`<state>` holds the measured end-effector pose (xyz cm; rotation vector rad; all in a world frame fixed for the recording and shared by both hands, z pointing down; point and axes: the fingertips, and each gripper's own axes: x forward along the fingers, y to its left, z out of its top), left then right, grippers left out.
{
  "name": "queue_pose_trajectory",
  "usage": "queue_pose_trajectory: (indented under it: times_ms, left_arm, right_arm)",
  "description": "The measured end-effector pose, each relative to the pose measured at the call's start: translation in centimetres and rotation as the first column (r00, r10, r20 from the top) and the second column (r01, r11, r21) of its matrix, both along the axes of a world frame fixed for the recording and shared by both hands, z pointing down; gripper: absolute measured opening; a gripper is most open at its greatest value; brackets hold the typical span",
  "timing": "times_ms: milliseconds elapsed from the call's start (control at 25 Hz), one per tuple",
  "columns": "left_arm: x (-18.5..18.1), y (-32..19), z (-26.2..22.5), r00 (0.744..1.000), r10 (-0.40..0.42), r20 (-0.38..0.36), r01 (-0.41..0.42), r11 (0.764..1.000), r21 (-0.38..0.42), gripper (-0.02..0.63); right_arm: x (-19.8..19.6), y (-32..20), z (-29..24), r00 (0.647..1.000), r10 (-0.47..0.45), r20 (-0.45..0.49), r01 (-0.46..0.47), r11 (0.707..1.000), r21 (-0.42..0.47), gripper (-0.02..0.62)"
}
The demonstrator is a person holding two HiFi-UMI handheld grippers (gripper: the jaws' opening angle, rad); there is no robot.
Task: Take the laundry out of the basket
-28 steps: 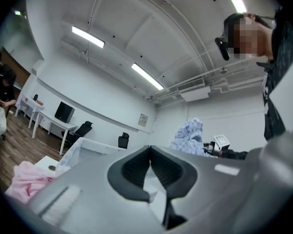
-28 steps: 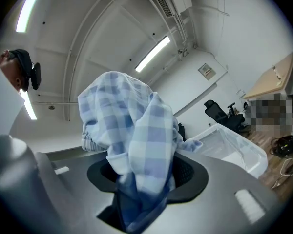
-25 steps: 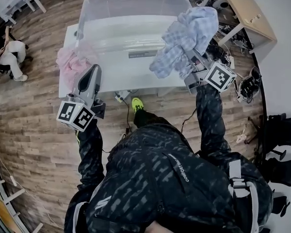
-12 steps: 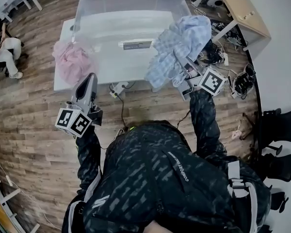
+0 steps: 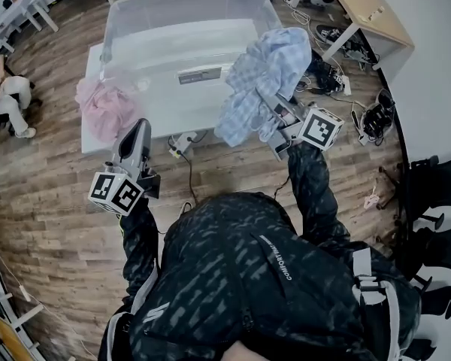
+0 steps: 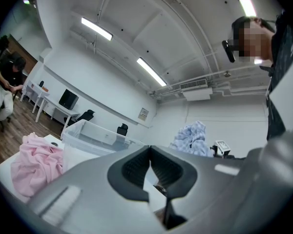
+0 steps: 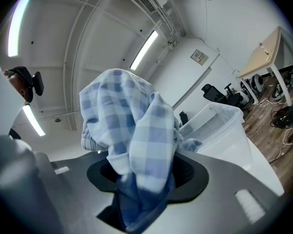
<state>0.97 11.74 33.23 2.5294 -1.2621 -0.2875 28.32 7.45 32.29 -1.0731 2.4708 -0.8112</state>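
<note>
Head view: right gripper (image 5: 274, 111) is clamped on the blue checked cloth (image 5: 259, 77), which hangs bunched in the air by the near right corner of the clear basket (image 5: 182, 4). A pink cloth (image 5: 101, 107) lies on the white table (image 5: 165, 111), just left of the basket. Left gripper (image 5: 140, 128) is near the table's front edge.
Left gripper view: jaws together, nothing between them — pink cloth low left.
Right gripper view: pads pinch the checked cloth — fabric bunches up above the jaws, basket behind on the right.
</note>
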Motion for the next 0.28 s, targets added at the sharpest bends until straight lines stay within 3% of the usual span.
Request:
queue_pose_trajectory:
  times_ms: [280]
  left_arm:
    - [1.9, 0.0, -1.2, 0.999, 0.032, 0.010, -0.032, 0.999, 0.009, 0.006]
  right_arm:
    - [0.8, 0.5, -0.3, 1.000, 0.003, -0.016, -0.003, 1.000, -0.003, 0.224]
